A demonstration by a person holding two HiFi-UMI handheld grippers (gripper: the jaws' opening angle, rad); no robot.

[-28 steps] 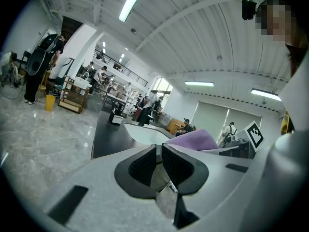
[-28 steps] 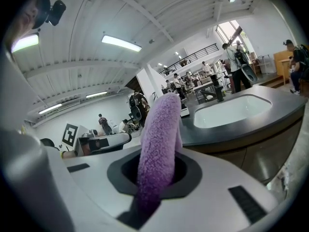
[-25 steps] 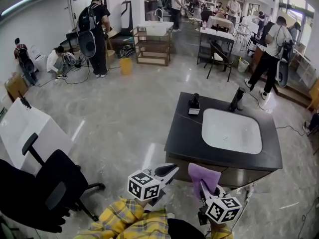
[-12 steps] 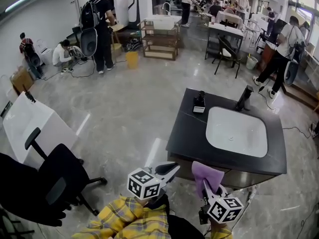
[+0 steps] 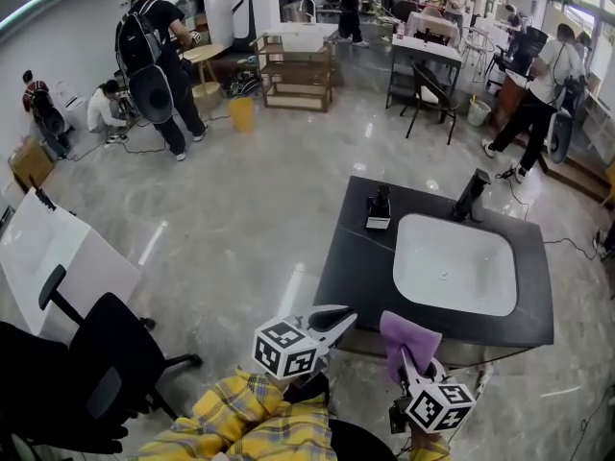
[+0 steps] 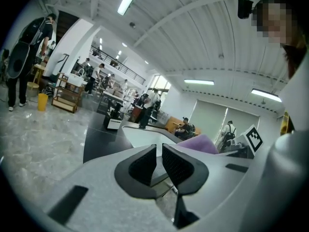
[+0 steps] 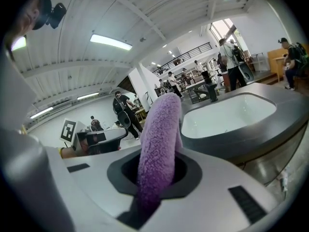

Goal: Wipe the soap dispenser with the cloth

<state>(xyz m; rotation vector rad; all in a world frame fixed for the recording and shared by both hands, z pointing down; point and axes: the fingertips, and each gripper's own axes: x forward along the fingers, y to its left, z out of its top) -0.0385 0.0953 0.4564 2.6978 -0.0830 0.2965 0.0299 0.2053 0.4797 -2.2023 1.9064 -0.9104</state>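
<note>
A fluffy purple cloth [image 7: 160,139] is gripped between the jaws of the right gripper [image 7: 161,172] and stands up from them, just in front of the near edge of the black stone counter [image 5: 354,269]. The left gripper [image 6: 159,154] is seen closed, with nothing held between its ribbed black pads [image 6: 179,166], beside the right one. The black pump-top soap dispenser [image 5: 379,207] on its white base is found upright at the counter's far left corner, beside the white rectangular sink basin [image 5: 454,263] and well apart from both grippers and the cloth.
</note>
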